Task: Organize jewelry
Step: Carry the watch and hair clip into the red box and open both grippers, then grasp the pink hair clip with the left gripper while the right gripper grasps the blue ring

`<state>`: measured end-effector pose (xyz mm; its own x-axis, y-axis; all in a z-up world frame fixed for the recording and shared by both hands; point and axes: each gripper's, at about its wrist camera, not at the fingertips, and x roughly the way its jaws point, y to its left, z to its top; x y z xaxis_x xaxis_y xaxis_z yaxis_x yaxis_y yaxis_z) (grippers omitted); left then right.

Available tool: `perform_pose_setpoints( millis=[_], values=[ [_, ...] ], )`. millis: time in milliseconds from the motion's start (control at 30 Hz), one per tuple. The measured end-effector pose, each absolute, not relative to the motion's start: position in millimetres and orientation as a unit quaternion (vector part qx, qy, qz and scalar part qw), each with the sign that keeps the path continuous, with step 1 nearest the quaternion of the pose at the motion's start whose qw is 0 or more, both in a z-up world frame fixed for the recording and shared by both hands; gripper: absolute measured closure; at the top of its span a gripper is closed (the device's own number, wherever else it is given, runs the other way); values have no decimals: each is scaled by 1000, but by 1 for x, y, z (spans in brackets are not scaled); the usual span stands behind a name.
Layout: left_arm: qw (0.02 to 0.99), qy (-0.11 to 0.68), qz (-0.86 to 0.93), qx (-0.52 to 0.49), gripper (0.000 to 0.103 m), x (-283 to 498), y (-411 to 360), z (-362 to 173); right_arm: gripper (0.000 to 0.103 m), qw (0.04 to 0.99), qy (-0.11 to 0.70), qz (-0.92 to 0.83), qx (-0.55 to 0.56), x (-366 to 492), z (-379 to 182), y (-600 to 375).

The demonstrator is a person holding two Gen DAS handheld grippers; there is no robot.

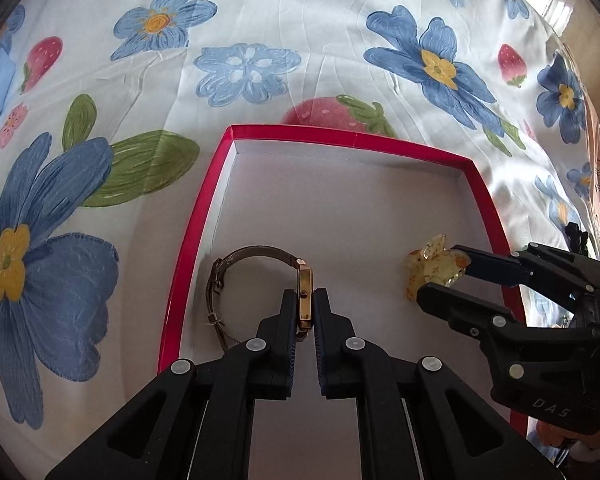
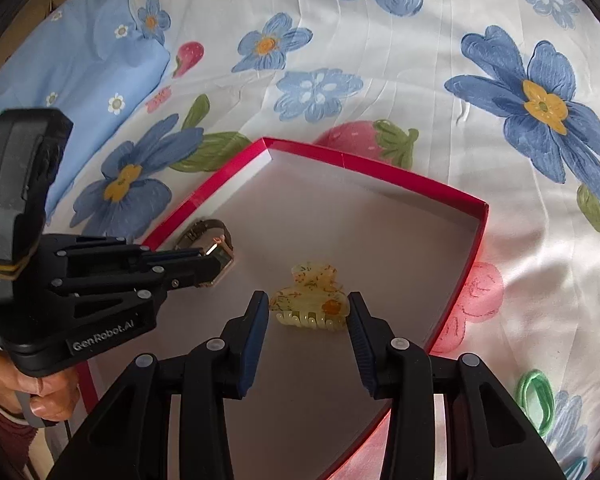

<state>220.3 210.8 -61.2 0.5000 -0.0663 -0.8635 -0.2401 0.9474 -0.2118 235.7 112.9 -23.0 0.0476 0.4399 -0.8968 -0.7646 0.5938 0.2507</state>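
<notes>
Left gripper [image 1: 305,307] is pinching the watch [image 1: 304,300] edge-up over the red box [image 1: 188,240], right gripper [image 2: 308,312] holding the hair claw [image 2: 310,300], three o'clock

Left gripper [image 1: 304,306] pinched nearly shut — right gripper [image 2: 308,312] parted, both angled down.

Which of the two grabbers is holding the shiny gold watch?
The left gripper. It is shut on the watch, squeezing its gold case edge-on. The right gripper holds the yellow hair claw instead, inside the red box.
</notes>
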Motion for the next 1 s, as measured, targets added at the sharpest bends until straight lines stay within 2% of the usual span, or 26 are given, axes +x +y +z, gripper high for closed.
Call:
perform_pose_setpoints(
  millis=[100, 167, 233, 300, 367, 500, 733, 1000],
  values=[
    [851, 501, 56, -149, 92, 222, 211, -64, 62, 707, 543, 427, -151, 235, -24, 113],
    [851, 501, 60, -146, 84, 221, 210, -64, 62, 708, 542, 428, -148, 235, -23, 113],
    [853, 498, 66, -142, 70, 218, 209, -61, 61, 708, 544, 429, -140, 237, -22, 111],
    [856, 492, 70, -139, 65, 212, 208, -55, 58, 710, 542, 430, -134, 237, -19, 110],
    [858, 488, 77, -139, 63, 206, 208, -50, 51, 716, 538, 429, -122, 238, -13, 103],
    [864, 472, 88, -149, 54, 184, 208, -34, 51, 723, 535, 428, -87, 239, 2, 83],
    [875, 443, 85, -175, 46, 135, 191, -5, 47, 747, 531, 400, -20, 232, 31, 18],
    [880, 435, 58, -182, 46, 104, 156, 11, 47, 763, 540, 354, -6, 214, 37, -45]
  ],
)
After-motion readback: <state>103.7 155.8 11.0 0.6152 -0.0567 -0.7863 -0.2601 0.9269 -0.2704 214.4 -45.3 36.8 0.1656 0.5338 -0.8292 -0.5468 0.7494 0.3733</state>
